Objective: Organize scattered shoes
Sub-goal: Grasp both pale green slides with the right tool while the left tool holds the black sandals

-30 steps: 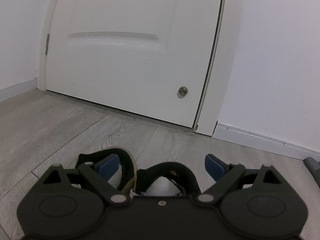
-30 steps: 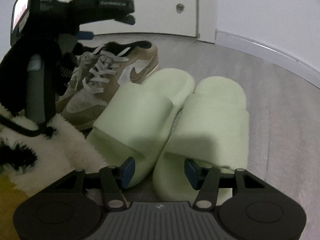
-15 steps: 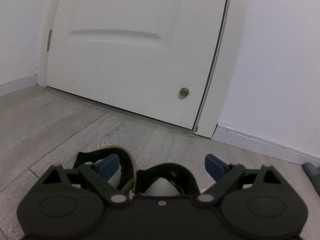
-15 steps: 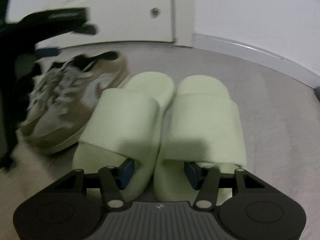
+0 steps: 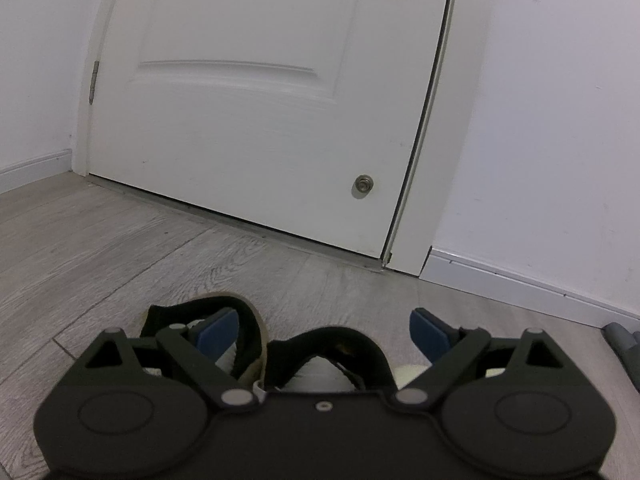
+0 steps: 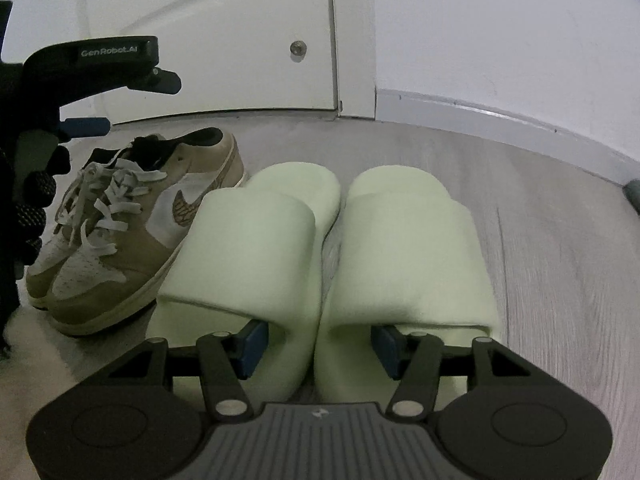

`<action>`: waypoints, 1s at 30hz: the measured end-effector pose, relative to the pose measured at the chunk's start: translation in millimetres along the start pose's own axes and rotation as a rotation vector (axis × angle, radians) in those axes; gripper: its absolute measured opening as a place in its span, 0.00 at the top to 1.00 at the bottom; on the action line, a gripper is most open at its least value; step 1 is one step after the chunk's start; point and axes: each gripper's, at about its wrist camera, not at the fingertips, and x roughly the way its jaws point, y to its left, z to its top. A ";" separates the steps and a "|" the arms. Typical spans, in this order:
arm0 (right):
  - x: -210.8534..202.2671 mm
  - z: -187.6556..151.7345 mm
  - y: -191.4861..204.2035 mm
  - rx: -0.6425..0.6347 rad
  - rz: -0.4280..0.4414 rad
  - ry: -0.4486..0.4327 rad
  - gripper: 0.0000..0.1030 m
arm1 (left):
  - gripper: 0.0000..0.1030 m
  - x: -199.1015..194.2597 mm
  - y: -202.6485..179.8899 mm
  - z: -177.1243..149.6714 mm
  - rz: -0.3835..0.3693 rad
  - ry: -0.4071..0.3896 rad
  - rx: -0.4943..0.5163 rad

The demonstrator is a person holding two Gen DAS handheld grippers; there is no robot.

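Observation:
A pair of pale green slides [image 6: 384, 240] lies side by side on the floor, toe openings toward me. My right gripper [image 6: 319, 345] has one pad in each toe opening, with the two inner walls pinched between them. A tan and white sneaker pair [image 6: 132, 236] sits just left of the slides, touching the left one. In the left wrist view only their black heel collars [image 5: 332, 340] show. My left gripper [image 5: 324, 332] hovers open over those collars, gripping nothing. It also shows as the left gripper [image 6: 124, 102], held by a black-gloved hand [image 6: 28, 208].
A white door [image 5: 260, 120] with a small metal fitting [image 5: 362, 184] closes off the far side. A white baseboard [image 5: 520, 280] runs to the right. A grey object [image 5: 624, 344] lies at the right edge. A fluffy white rug [image 6: 24, 344] lies at the near left. Bare wood floor [image 6: 560, 260] extends to the right.
The right view has swung round, and the slides now lie straight and parallel, close beside the sneakers. The left gripper has stayed open over the sneaker collars, barely moving.

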 end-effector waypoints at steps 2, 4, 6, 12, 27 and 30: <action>1.2 -0.3 2.2 -0.012 -0.006 -0.016 0.49 | 0.09 0.9 0.6 0.2 0.002 0.002 -0.002; 1.5 -0.5 2.6 -0.015 -0.005 -0.024 0.50 | 0.09 1.7 0.7 0.2 0.002 0.004 -0.001; 2.2 -0.6 2.4 -0.014 -0.003 -0.034 0.50 | 0.09 2.4 0.1 0.5 0.004 0.006 0.001; 10.3 3.5 4.9 -0.018 -0.008 -0.064 0.53 | 0.09 4.3 1.3 0.5 0.008 0.005 -0.004; 19.4 12.5 2.2 0.066 -0.073 -0.205 0.80 | 0.09 7.0 1.4 3.6 0.013 0.002 -0.019; 14.9 17.2 -0.2 0.065 -0.102 -0.246 0.80 | 0.09 6.3 1.5 3.5 0.011 0.001 -0.016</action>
